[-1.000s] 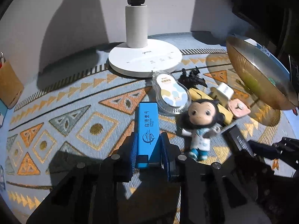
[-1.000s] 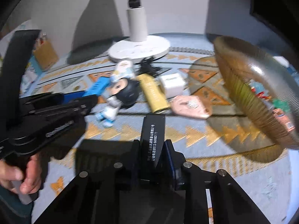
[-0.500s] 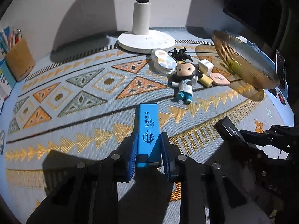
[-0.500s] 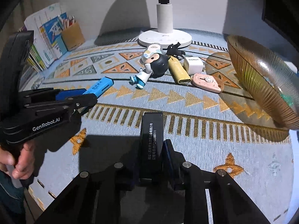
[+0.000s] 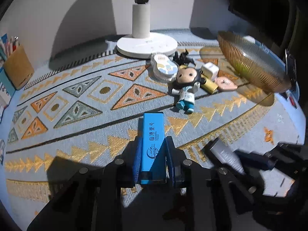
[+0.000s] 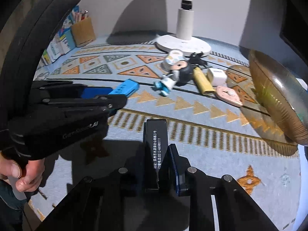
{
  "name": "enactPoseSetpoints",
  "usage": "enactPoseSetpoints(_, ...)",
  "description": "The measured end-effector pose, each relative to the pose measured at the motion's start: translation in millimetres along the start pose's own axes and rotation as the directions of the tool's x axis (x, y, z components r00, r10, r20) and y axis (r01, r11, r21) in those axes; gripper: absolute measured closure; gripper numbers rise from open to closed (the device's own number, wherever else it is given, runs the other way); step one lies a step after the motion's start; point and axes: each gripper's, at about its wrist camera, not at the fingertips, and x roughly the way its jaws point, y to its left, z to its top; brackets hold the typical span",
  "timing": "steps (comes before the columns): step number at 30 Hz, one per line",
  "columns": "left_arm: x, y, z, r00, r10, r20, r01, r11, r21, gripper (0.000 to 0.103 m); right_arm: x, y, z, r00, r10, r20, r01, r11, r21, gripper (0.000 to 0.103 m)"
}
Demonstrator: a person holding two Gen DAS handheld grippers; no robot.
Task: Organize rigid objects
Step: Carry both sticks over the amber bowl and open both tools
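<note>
My left gripper (image 5: 152, 148) is shut on a blue lighter-like box (image 5: 153, 134) with blue print and holds it above the patterned mat. My right gripper (image 6: 156, 150) is shut on a black box (image 6: 156, 142) with white print. In the right wrist view the left gripper's body (image 6: 63, 113) fills the left side, with the blue box (image 6: 126, 88) sticking out of it. In the left wrist view the right gripper (image 5: 227, 154) shows at lower right with its box.
Near the white lamp base (image 5: 147, 45) lie a doll (image 5: 186, 84), a round clear case (image 5: 163, 68), a white charger (image 5: 209, 70), a yellow box (image 5: 208, 83) and a pink item (image 5: 225, 82). An amber glass bowl (image 5: 250, 63) stands at right, a pencil holder (image 5: 17, 67) at left.
Both grippers pulled back from the pile a second ago, each carrying its box. Since half a second ago they have moved forward again slightly; the pile looks nearer.
</note>
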Motion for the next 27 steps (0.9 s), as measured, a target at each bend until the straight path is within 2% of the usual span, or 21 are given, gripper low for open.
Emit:
enactPoseSetpoints(2, -12, 3, -1, 0.999, -0.032, 0.033, 0.033, 0.999, -0.017, 0.082, -3, -1, 0, 0.997, 0.075, 0.005, -0.075, 0.997, 0.029, 0.079)
enactPoseSetpoints(5, -33, 7, 4, 0.996, -0.047, 0.075, 0.05, 0.998, -0.036, 0.082, -12, -7, 2, 0.99, 0.141, 0.026, -0.143, 0.987, 0.079, 0.079)
enactPoseSetpoints(9, -57, 3, 16, 0.989, -0.065, 0.132, 0.069, 0.997, -0.027, 0.082, -36, -20, 9, 0.985, 0.144, 0.09, -0.154, 0.98, 0.123, 0.079)
enactPoseSetpoints(12, -75, -8, 31, 0.98, -0.084, 0.181, 0.085, 0.996, 0.002, 0.082, -59, -43, 14, 0.982, 0.114, 0.152, -0.139, 0.976, 0.17, 0.079)
enactPoseSetpoints(15, -94, -27, 48, 0.965, -0.106, 0.238, 0.1, 0.994, 0.04, 0.082, -89, -74, 18, 0.976, 0.04, 0.213, -0.088, 0.972, 0.219, 0.079)
enactPoseSetpoints(18, -110, -46, 65, 0.947, -0.14, 0.29, 0.127, 0.99, 0.063, 0.082, -122, -118, 14, 0.96, -0.07, 0.27, -0.016, 0.952, 0.306, 0.079)
enactPoseSetpoints(21, -119, -69, 86, 0.922, -0.208, 0.327, 0.193, 0.978, 0.078, 0.082, -150, -162, 10, 0.933, -0.197, 0.302, 0.071, 0.922, 0.381, 0.079)
enactPoseSetpoints(22, -120, -74, 91, 0.917, -0.219, 0.333, 0.204, 0.976, 0.082, 0.082, -162, -181, 10, 0.917, -0.255, 0.306, 0.113, 0.903, 0.414, 0.079)
enactPoseSetpoints(27, -108, -113, 140, 0.898, -0.269, 0.347, 0.252, 0.963, 0.095, 0.082, -191, -242, 13, 0.87, -0.387, 0.304, 0.19, 0.834, 0.519, 0.079)
